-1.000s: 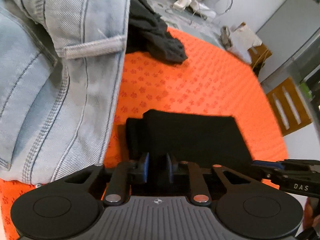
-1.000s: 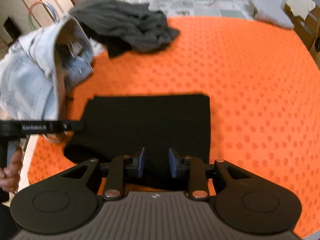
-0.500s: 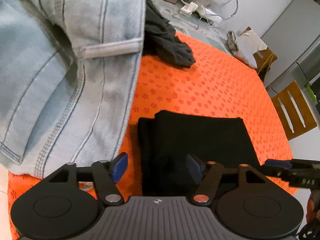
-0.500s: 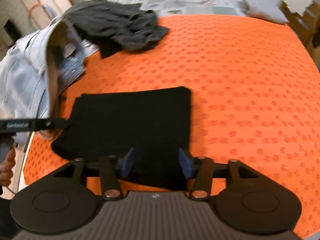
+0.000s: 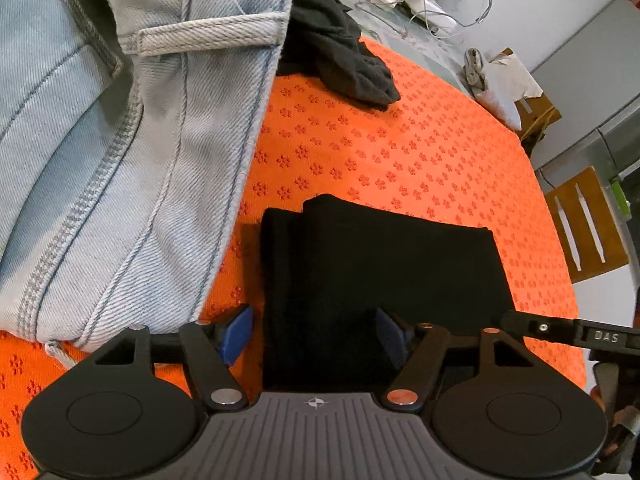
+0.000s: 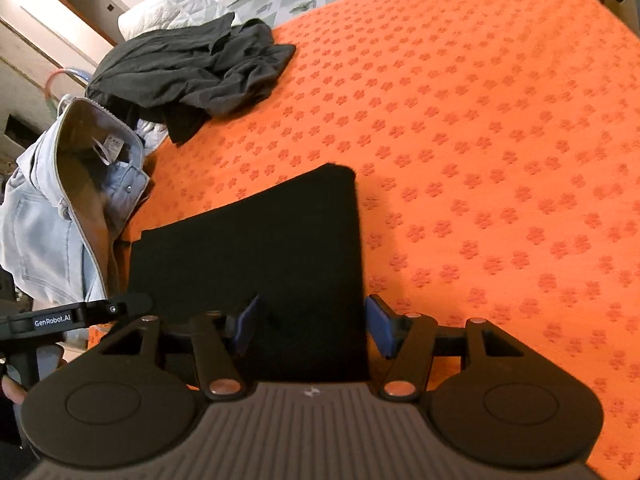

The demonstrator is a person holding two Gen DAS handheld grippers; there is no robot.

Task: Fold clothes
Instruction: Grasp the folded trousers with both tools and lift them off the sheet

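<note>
A black garment (image 5: 380, 264) lies folded into a flat rectangle on the orange patterned cloth (image 5: 400, 148); it also shows in the right wrist view (image 6: 256, 256). My left gripper (image 5: 314, 334) is open over the garment's near left edge, holding nothing. My right gripper (image 6: 310, 326) is open over its near right corner, holding nothing. Light blue jeans (image 5: 100, 152) are heaped at the left and show in the right wrist view (image 6: 60, 220). A crumpled dark grey garment (image 6: 192, 68) lies at the far left, also seen in the left wrist view (image 5: 340, 56).
The orange cloth (image 6: 500, 160) covers the surface and stretches right of the folded garment. Wooden chairs (image 5: 584, 224) stand beyond the right edge. Cables and white bags (image 5: 440, 4) lie on the tiled floor behind. A white quilt (image 6: 172, 12) lies at the far left.
Both grippers were shut on the black garment's near edge a second ago; both have opened wide and let go. The folded garment now lies flat, and both views have drawn back slightly.
</note>
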